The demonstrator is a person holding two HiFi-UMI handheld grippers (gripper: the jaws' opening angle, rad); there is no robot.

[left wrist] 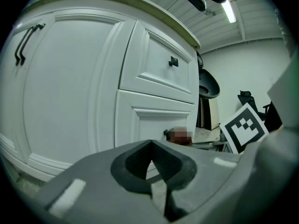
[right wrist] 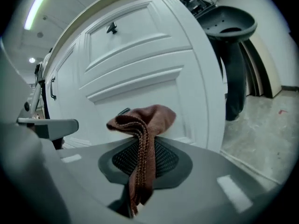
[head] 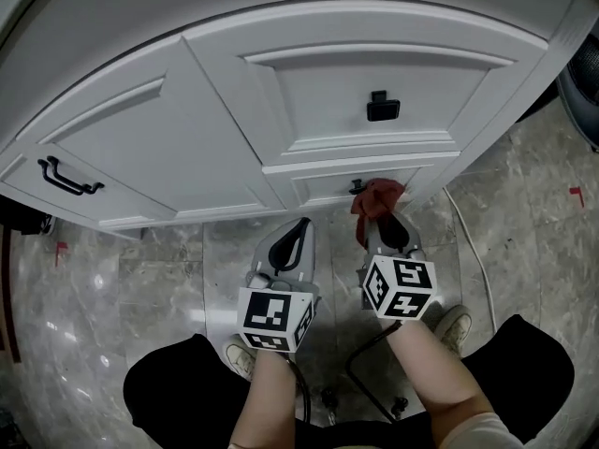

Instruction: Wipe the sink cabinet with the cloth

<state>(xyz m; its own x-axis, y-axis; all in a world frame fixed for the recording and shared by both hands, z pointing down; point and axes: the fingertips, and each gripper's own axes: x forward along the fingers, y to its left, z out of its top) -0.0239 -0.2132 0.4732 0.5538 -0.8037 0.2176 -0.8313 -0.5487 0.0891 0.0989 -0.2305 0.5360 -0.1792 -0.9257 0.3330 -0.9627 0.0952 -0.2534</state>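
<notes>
Reddish-brown cloth (head: 377, 197) clamped in the jaws of the right gripper (head: 386, 221), bunched end at the lower drawer front of the white sink cabinet (head: 168, 148), just beside that drawer's small black handle (head: 357, 187). To its left and a little farther out from the cabinet, left gripper (head: 292, 241), jaws closed together on nothing, pointed at the cabinet's base. Under the cabinet, grey marbled floor (head: 159, 279).

The head view looks steeply down from high above the cabinet (head: 225, 120). Both gripper views sit low and close in front of the cabinet, looking up its front. All three show the top drawer (head: 374, 73).
</notes>
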